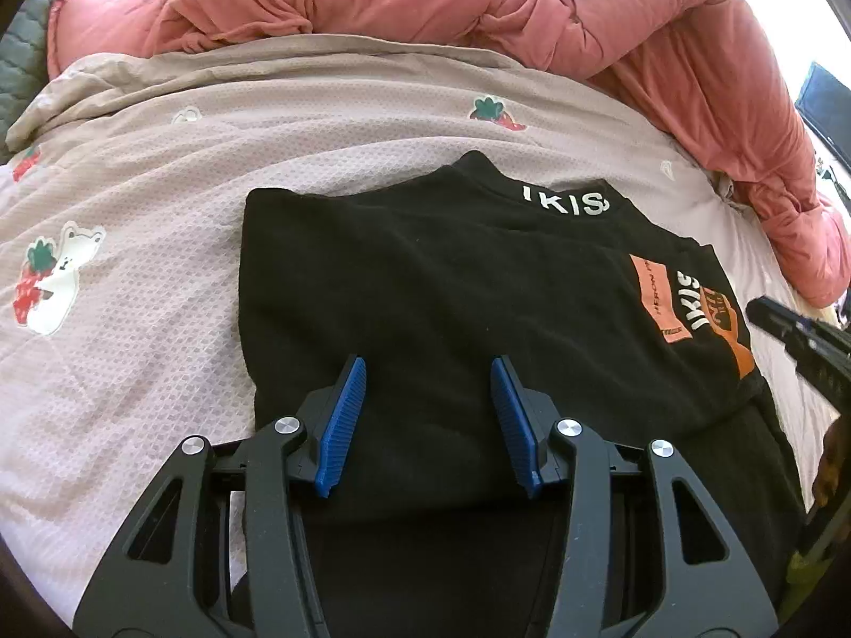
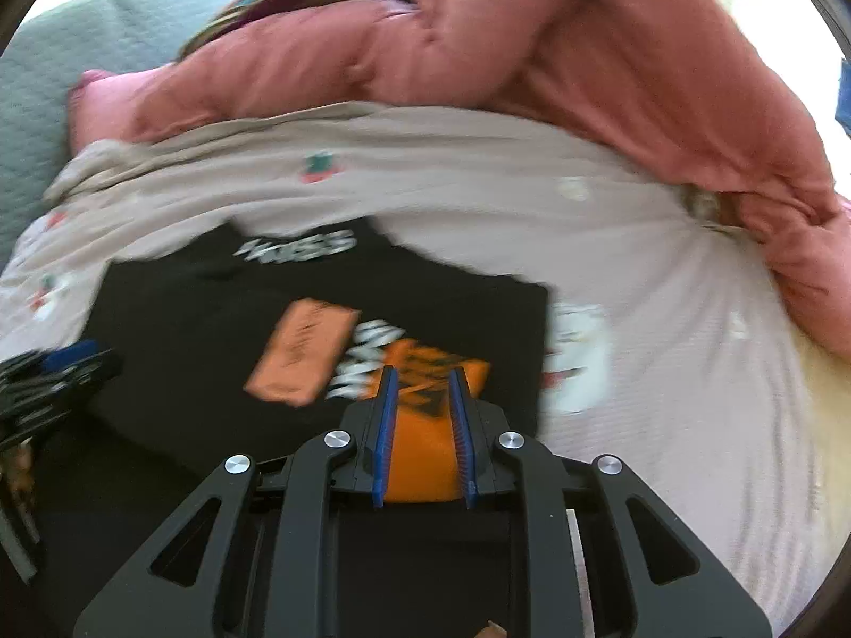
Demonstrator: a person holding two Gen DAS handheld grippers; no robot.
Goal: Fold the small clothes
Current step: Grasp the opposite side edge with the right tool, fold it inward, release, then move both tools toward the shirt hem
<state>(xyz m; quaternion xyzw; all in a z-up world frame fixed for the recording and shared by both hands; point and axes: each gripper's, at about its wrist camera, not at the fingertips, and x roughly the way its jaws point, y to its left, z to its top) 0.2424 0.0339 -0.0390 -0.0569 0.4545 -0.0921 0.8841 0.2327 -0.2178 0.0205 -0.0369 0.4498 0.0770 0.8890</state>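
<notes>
Lying partly folded on the bed: one black shirt (image 1: pixel 452 292), sides already turned in to a rough rectangle, white lettering at the collar and an orange print showing; judged mid-task, with the lower length toward the camera left to fold up

Left wrist view: left gripper (image 1: pixel 428 414) released, blue pads parted with only flat black cloth beneath them, nothing pinched. The shirt rests on a beige quilt (image 1: pixel 159 266) printed with bears and strawberries; a bunched pink duvet (image 1: pixel 478 0) lies beyond it. The right gripper (image 1: pixel 798 340) enters at the right edge, beside the orange print

Right wrist view (blurred): right gripper (image 2: pixel 423 414) slightly parted over the orange print (image 2: pixel 420 452), pads not seen pressing any fold, so read as let go. The shirt (image 2: pixel 213 329) sits left of centre on the quilt (image 2: pixel 665 345); the left gripper (image 2: pixel 58 372) shows at the left edge

Containers: none in either view; no basket or pile for finished items visible
</notes>
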